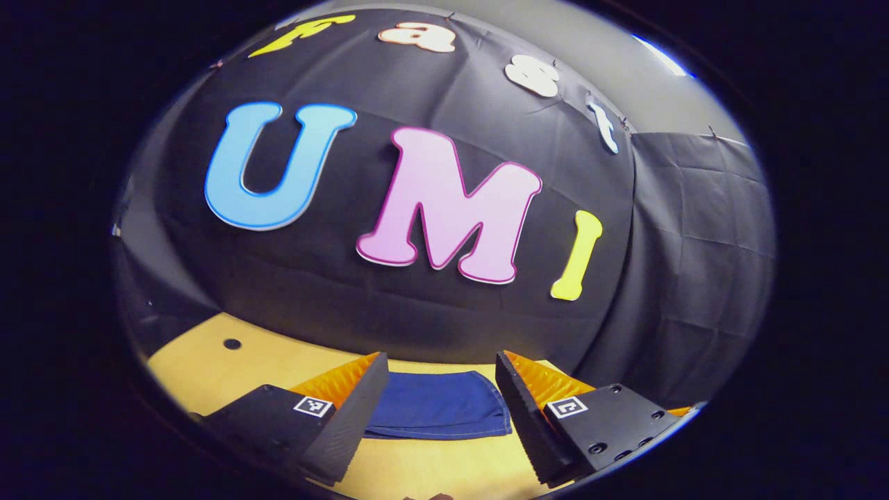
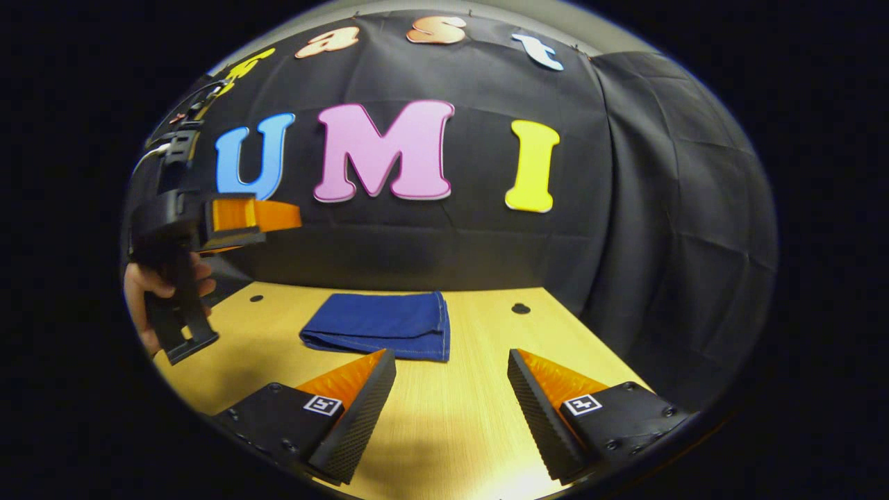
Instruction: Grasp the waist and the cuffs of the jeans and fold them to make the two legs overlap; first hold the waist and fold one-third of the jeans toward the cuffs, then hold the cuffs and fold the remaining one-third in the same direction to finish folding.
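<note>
The blue jeans (image 2: 380, 324) lie folded into a compact rectangle on the wooden table (image 2: 444, 423), near its back edge. In the left gripper view the jeans (image 1: 439, 405) sit flat just beyond and between my fingers. My left gripper (image 1: 439, 396) is open and holds nothing, raised above the table. My right gripper (image 2: 450, 389) is open too, empty, hovering in front of the jeans. In the right gripper view, the left gripper (image 2: 253, 217) appears high at the left, held by a hand (image 2: 142, 292), well above the table.
Small dark holes dot the tabletop (image 2: 520, 308) (image 1: 232, 344). The black cloth wall rises straight behind the table and wraps round on the right. Bare wood lies between my right gripper's fingers and the jeans.
</note>
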Motion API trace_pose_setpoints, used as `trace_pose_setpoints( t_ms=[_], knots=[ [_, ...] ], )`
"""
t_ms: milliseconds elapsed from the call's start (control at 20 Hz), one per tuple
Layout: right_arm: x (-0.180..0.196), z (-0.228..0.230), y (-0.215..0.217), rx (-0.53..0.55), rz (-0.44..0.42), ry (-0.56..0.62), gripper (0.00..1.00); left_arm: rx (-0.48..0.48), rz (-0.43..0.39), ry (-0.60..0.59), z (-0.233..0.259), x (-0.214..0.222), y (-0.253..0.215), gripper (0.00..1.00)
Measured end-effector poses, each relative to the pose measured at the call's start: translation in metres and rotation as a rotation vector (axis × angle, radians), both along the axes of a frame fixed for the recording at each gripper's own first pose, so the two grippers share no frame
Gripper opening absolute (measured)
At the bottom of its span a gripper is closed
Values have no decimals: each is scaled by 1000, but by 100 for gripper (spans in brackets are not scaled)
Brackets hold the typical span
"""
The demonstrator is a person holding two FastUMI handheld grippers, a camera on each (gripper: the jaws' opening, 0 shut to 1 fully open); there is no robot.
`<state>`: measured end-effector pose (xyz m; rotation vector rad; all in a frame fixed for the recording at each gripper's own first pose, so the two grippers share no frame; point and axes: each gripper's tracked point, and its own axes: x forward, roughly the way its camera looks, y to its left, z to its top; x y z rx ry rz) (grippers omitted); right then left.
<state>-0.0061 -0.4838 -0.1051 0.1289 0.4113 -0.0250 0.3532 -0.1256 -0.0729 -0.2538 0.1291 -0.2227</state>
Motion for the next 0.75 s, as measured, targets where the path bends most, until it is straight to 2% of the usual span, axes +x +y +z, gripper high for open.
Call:
trace_pose_setpoints(
  t_ms=[200,400,550,750],
  knots=[
    [-12,84,20,-27,57,-94,99,-13,64,-37,63,-86,68,96],
    [-34,157,37,-42,83,-214,96,32,123,-53,99,-155,112,96],
    [-58,172,45,-22,85,-226,96,110,177,-76,103,-208,145,96],
    [-108,174,61,5,99,-232,96,151,285,-85,95,-273,178,96]
  ],
)
